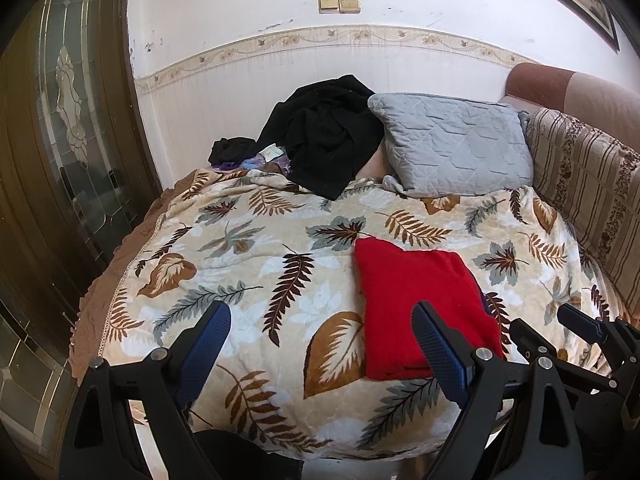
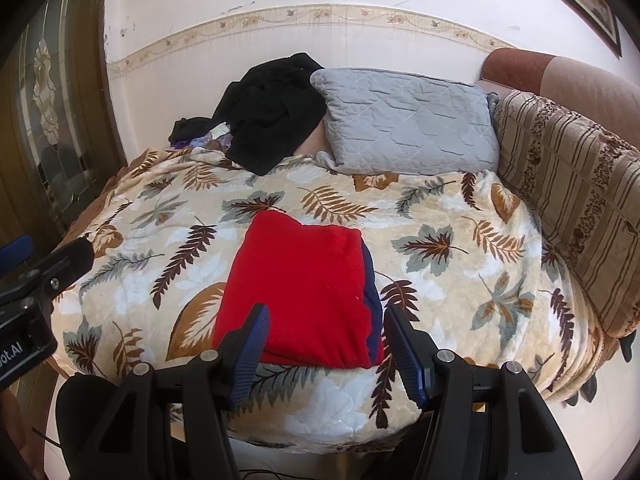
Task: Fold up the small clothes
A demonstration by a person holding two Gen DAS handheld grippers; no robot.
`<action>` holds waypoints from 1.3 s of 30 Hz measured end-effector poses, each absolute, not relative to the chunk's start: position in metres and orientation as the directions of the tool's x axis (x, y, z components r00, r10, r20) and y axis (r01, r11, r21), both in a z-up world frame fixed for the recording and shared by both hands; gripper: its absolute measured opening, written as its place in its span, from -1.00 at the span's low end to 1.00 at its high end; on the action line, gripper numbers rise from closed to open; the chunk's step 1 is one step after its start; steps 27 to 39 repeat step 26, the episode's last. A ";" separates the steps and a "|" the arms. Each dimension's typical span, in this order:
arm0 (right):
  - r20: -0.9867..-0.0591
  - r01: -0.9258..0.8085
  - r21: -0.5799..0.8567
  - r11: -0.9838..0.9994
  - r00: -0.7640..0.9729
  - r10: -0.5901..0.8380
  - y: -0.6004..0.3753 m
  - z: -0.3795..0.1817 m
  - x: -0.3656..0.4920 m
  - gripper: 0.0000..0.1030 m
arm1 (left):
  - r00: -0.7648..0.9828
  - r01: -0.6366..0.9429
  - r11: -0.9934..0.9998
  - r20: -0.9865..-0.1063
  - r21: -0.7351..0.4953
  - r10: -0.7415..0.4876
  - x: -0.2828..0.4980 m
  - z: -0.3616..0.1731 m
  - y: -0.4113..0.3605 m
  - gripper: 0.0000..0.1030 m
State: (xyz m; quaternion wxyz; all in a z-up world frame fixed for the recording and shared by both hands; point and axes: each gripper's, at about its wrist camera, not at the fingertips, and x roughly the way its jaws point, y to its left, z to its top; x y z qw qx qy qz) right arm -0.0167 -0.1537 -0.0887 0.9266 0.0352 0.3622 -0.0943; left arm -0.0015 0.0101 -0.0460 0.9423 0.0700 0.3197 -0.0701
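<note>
Looking through the left wrist view first, we see the left tongs (image 1: pixel 320 344) standing wide apart, and nothing is between the two blue pads. They hang above the near part of the bed (image 1: pixel 256 248), which is covered with a blanket of brown and grey leaves. The folded red garment (image 1: pixel 424 304) lies flat on this blanket, ahead of the tongs and toward their right finger, which covers a part of its near edge in the picture; whether they touch there we cannot tell. Beyond the right finger we see the black frame of the right tongs (image 1: pixel 560 328). Far ahead of the tongs, at the wall, there is a heap of black clothes (image 1: pixel 328 136) and beside it, to the right, a grey quilted pillow (image 1: pixel 452 144).

In the right wrist view, the right tongs (image 2: pixel 324 320) are open to a middle width and they hold nothing. The red garment (image 2: pixel 304 288) lies just ahead of them, and its near edge shows between the two fingers. A dark blue layer (image 2: pixel 372 300) comes out along the right edge of the garment, near the right finger. The left tongs (image 2: pixel 60 256) show only in part at the left edge. The black clothes (image 2: pixel 272 116) and the pillow (image 2: pixel 408 124) lie far ahead, and a striped cushion (image 2: pixel 572 196) stands far to the right of the tongs.
</note>
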 end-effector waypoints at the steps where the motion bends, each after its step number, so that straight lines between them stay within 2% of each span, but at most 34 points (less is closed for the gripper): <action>1: -0.678 0.200 -0.003 0.980 0.720 -0.149 -0.153 -0.089 -0.016 0.24 | 0.784 0.177 0.981 -0.614 0.085 -0.088 0.001 -0.047 0.010 0.78; 39: -0.691 0.183 -0.006 0.983 0.710 -0.136 -0.160 -0.101 0.018 0.24 | 0.777 0.182 0.982 -0.619 0.047 -0.115 0.032 -0.059 0.008 0.78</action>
